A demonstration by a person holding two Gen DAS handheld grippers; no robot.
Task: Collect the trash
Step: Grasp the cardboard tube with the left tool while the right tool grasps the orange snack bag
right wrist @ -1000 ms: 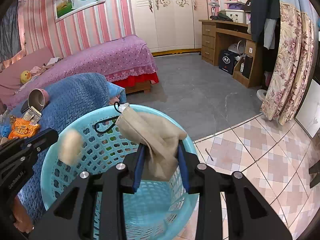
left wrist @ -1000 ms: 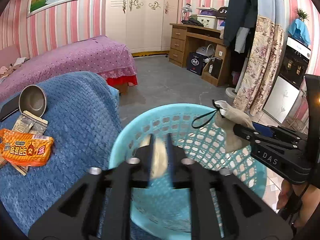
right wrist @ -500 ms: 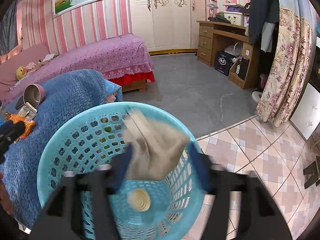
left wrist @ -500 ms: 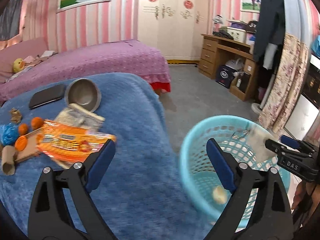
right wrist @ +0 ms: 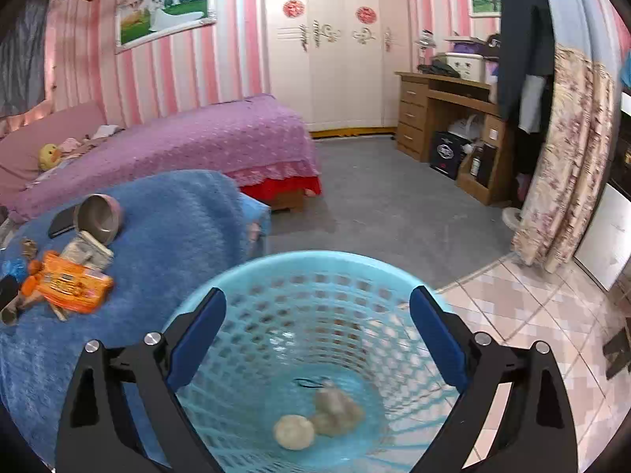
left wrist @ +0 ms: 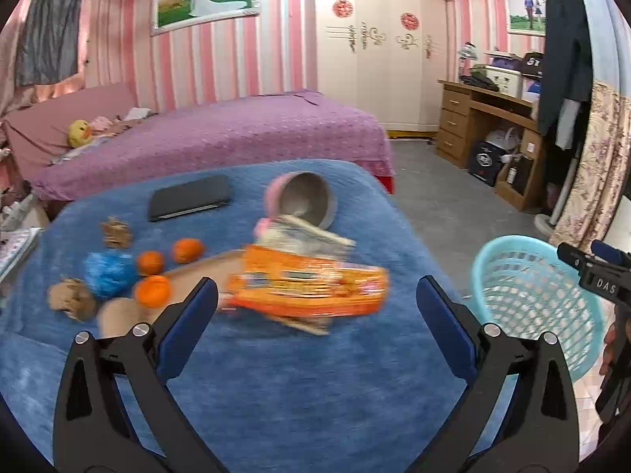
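My right gripper (right wrist: 317, 299) hovers over the light blue basket (right wrist: 315, 258), its jaws opening with nothing between them. A beige drawstring pouch (right wrist: 335, 414) and a pale round lump (right wrist: 294, 431) lie on the basket's bottom. My left gripper (left wrist: 315, 291) is above the blue blanket (left wrist: 315, 374), its jaws opening and empty. Ahead of it lie an orange snack packet (left wrist: 307, 287), folded paper (left wrist: 303, 236), a crumpled blue bag (left wrist: 106, 272) and a cardboard tube (left wrist: 73, 297). The basket (left wrist: 512, 244) stands to its right.
On the blanket there are also a tipped metal bowl (left wrist: 305, 201), a black case (left wrist: 189, 199), three oranges (left wrist: 152, 289) and a brown scrap (left wrist: 116, 232). A purple bed (left wrist: 221, 138) lies behind, a wooden desk (left wrist: 485, 118) at the right. Grey floor and tiles surround the basket.
Both grippers opened over the basket; the pouch and the pale lump dropped to its bottom. My left gripper then swung left to the blanket. The right one rose a little.
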